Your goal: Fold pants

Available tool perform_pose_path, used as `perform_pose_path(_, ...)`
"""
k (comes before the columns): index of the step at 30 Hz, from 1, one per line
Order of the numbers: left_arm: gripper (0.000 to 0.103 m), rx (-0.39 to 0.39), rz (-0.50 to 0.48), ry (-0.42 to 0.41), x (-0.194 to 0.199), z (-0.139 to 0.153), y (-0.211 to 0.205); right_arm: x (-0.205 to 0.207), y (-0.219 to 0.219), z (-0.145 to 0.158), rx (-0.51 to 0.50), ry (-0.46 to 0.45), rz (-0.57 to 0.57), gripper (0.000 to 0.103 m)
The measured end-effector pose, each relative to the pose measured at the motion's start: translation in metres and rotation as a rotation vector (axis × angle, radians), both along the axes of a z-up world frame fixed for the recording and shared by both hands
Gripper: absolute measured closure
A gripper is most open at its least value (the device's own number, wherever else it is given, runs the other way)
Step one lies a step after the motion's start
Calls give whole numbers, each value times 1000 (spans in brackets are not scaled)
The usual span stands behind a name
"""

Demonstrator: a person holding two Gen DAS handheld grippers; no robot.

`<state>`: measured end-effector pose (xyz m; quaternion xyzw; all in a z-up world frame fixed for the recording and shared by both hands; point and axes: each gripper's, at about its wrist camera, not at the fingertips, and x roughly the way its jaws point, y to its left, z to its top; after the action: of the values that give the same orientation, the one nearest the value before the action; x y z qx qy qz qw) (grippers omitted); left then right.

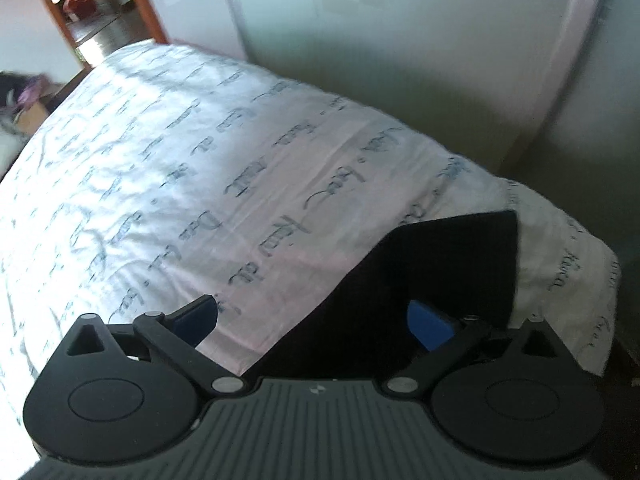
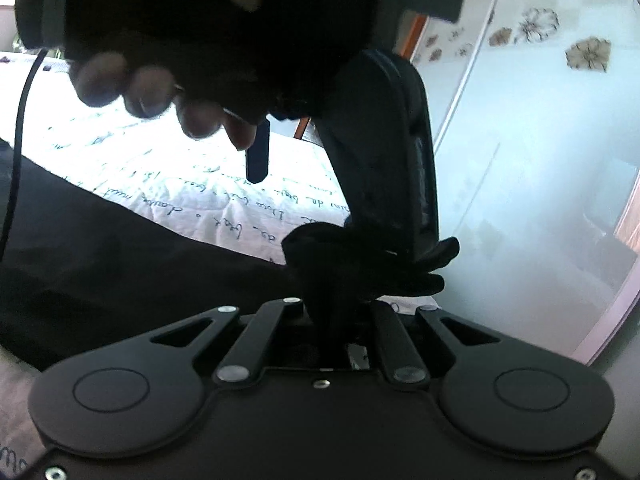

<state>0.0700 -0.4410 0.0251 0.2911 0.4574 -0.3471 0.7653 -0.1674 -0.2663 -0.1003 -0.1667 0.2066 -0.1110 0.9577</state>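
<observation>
2 grippers were in your hands, and they stood differently. Your left gripper (image 1: 312, 320) had its blue-padded fingers (image 1: 430, 326) spread wide with nothing between them, hovering above the near edge of the black pants (image 1: 420, 288), which lay flat on the bed (image 1: 160, 184) close to its right-hand corner. Your right gripper (image 2: 340, 308) had its linkage drawn inward, the jaws pressed together on a bunched fold of the pants (image 2: 120, 264); the fingertips themselves were buried in the dark fabric, so you could not see them. From that pinch the cloth spread away to the left as 1 broad dark sheet across the white, script-printed bedcover (image 2: 200, 192). Above it in the right wrist view, your left hand (image 2: 160, 88) gripped the dark body of the other gripper, with 1 dark finger (image 2: 258, 152) of it pointing down toward the bed and a thin black cable (image 2: 20, 128) hanging along the left side. Beyond the bed, the left wrist view showed a pale wall (image 1: 400, 40) and a wood-framed doorway (image 1: 152, 12) at the far left; the right wrist view showed a pale glossy panel with flower prints (image 2: 536, 24).
</observation>
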Motion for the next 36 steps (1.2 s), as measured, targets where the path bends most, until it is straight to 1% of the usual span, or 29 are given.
perform_pose_path(2,0,2,17,22,2,0,4,-4,2,1,-1,4,5,98)
perform_pose_path(4,1,-4,24,5,0,5,10,-11,4,4,-17,3,7,98)
perform_pose_path(6,0,-25,5,-57,-11,17,18,-12,7,4,-32,5,15,98)
perform_pose_path(8,0,-67,-24,-120,-24,31,26,-12,11,4,-60,-5,21,98)
perform_pose_path(9,0,-70,-27,-160,-27,33,28,-12,14,4,-65,-17,28,98)
perform_pose_path(11,0,-6,-18,-230,-29,27,25,-11,20,5,-91,-20,46,98)
perform_pose_path(12,0,8,-14,-237,-28,23,25,-10,24,5,-110,-20,57,98)
perform_pose_path(14,0,14,-9,-211,-24,12,27,-10,28,6,-104,-23,75,98)
perform_pose_path(15,0,19,6,-211,-20,7,29,-10,30,6,-104,-19,80,99)
perform_pose_path(16,0,16,31,-184,-14,1,31,-10,31,5,-107,-16,83,99)
perform_pose_path(17,0,-8,59,-132,-8,-3,34,-10,33,4,-113,-11,87,99)
perform_pose_path(19,0,-59,147,-5,10,-10,45,-12,35,2,-123,-7,82,99)
perform_pose_path(20,0,-75,179,42,16,-14,51,-13,36,1,-135,-9,79,99)
perform_pose_path(21,0,-72,205,68,21,-16,56,-14,37,0,-145,-12,79,99)
perform_pose_path(23,2,-59,214,79,18,-16,62,-13,42,-3,-193,3,90,99)
perform_pose_path(24,3,-63,213,77,18,-13,65,-12,48,-7,-242,14,103,99)
perform_pose_path(26,1,-114,207,88,12,-2,74,-15,58,-11,-301,15,142,99)
perform_pose_path(28,0,-140,184,67,5,0,85,-17,62,-13,-315,13,167,99)
perform_pose_path(30,0,-111,161,6,1,-8,92,-20,61,-11,-289,8,184,100)
perform_pose_path(31,0,-83,174,-7,3,-15,94,-21,61,-12,-280,11,183,100)
perform_pose_path(32,0,-69,200,11,6,-21,97,-22,61,-13,-291,15,179,100)
perform_pose_path(33,0,-66,226,48,9,-27,100,-23,61,-14,-292,10,179,100)
perform_pose_path(34,0,-79,243,86,12,-31,104,-24,61,-13,-288,10,181,100)
perform_pose_path(36,0,-96,246,107,14,-34,107,-26,62,-14,-295,8,184,100)
